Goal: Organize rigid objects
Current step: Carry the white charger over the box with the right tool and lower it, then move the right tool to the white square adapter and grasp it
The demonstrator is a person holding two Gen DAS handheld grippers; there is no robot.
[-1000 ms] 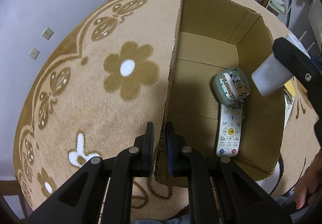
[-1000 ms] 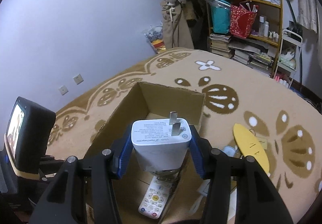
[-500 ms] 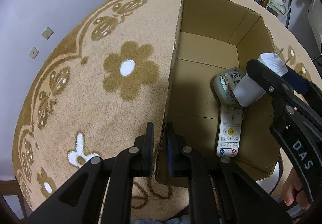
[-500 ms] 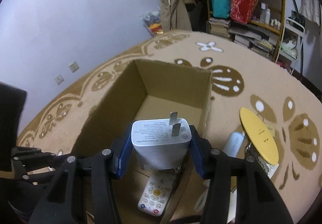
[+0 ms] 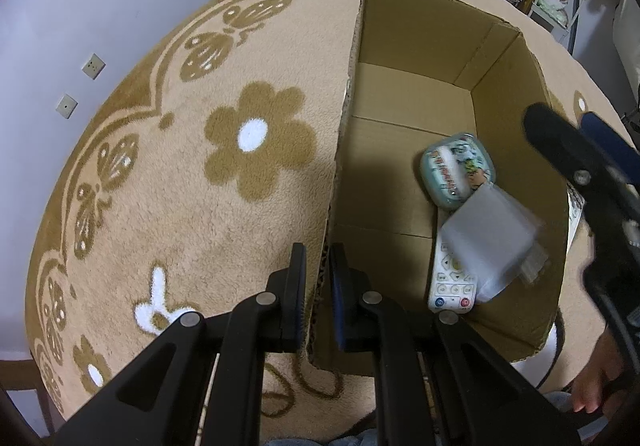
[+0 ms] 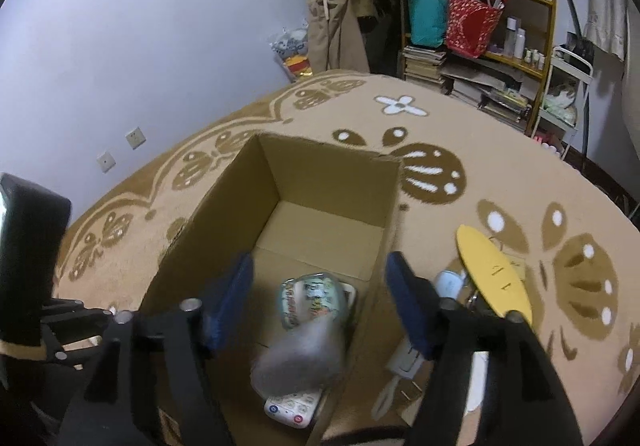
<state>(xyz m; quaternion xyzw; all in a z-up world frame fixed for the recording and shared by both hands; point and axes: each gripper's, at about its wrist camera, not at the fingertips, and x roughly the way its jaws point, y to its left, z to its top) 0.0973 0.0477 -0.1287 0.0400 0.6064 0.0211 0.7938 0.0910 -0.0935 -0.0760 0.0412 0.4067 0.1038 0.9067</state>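
Your right gripper (image 6: 320, 302) has just been opening and is released, nothing between its jaws; the charger (image 6: 300, 360), blurred, is below it inside the box (image 6: 328, 181), over the remote (image 6: 292, 408) and tin (image 6: 312, 300). Your left gripper (image 5: 318, 278) is clenched on the box wall.

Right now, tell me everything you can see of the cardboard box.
The cardboard box is plain brown corrugated, open-topped, upright on the patterned rug. The left gripper is shut on its near left wall. Inside lie a white remote and a teal printed case; a blurred white charger is over the remote, just let go as the right gripper opened above it.
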